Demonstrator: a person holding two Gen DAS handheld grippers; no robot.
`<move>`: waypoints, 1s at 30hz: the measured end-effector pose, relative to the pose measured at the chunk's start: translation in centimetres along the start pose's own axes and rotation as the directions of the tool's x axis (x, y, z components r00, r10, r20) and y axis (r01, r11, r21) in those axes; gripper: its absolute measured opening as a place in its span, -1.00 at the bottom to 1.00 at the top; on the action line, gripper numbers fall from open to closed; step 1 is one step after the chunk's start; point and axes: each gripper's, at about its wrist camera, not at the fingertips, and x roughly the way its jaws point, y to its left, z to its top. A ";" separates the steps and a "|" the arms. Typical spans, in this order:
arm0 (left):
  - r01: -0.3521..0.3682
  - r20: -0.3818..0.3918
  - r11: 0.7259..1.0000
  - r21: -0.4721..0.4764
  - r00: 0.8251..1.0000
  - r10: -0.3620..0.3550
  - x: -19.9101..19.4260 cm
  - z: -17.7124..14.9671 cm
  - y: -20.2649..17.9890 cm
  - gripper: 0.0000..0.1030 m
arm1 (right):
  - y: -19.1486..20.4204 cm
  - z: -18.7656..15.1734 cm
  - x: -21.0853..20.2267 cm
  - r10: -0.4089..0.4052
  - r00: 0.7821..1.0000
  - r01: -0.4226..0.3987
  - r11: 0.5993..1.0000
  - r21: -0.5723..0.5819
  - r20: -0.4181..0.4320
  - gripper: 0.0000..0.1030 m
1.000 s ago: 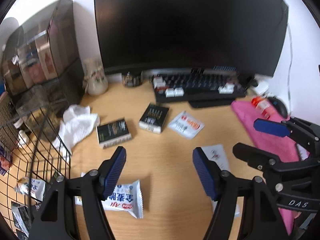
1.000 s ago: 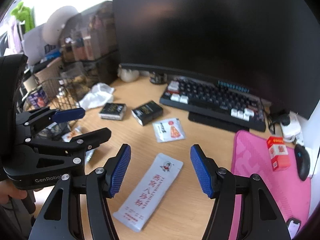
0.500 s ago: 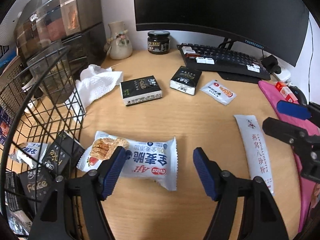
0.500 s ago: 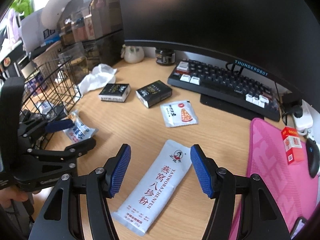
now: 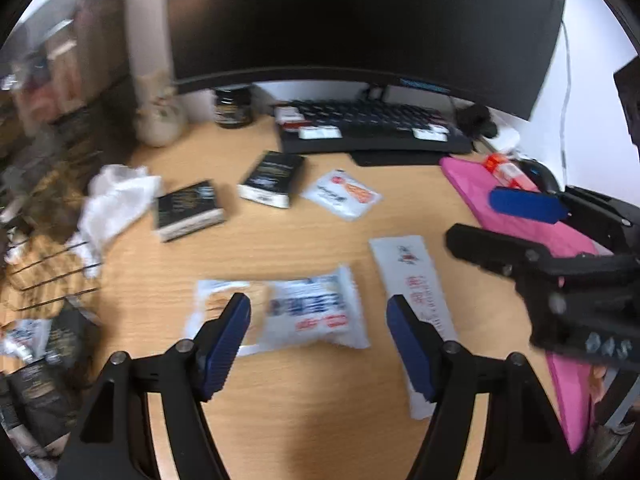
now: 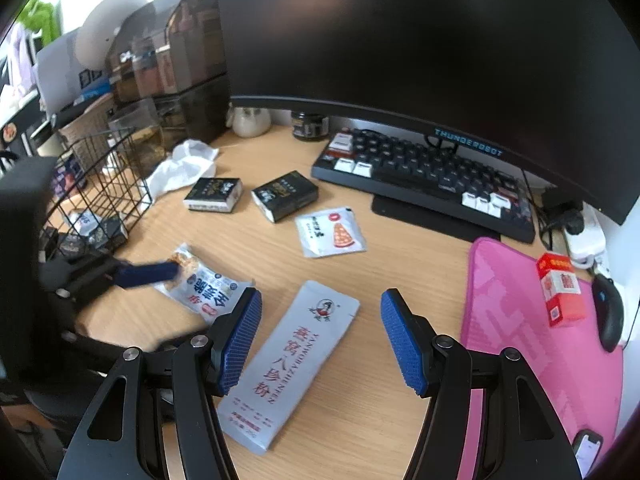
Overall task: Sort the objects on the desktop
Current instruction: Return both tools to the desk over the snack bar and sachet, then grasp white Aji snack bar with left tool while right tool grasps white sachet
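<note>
Two grippers hover over the wooden desktop [image 6: 288, 264], both with fingers spread wide and holding nothing. Left gripper [image 5: 318, 334] straddles the white biscuit packet [image 5: 308, 312], which lies flat near the desktop's left edge, just beside the wire basket [image 6: 108, 184]; contact cannot be confirmed because that view is blurred. Right gripper [image 6: 320, 338] sits above the long grey sachet [image 6: 286, 364], which lies flat toward the front edge, beside the pink mat [image 6: 532, 320]. Two black boxes [image 6: 214, 194] [image 6: 285, 195] and a small white sachet [image 6: 330, 232] lie mid-desktop, in front of the keyboard [image 6: 424, 176]. White cloth [image 6: 182, 168] lies near the basket.
</note>
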 end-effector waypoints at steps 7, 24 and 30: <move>-0.100 -0.081 0.994 -0.042 0.992 0.096 -0.1 -2.6 2.6 0.45 | 0.9 0.5 3.9 0.010 0.999 -0.011 1.000 -0.019 -0.040 0.21; -0.144 -0.122 0.987 -0.072 0.983 0.135 3.1 -1.7 5.2 0.45 | 5.4 -1.0 6.3 0.110 0.981 -0.135 0.979 -0.154 -0.161 0.21; -0.133 -0.082 0.989 -0.071 0.988 0.127 1.4 -0.8 4.5 0.45 | 3.5 -1.5 3.3 0.047 0.994 -0.058 0.992 -0.111 -0.101 0.21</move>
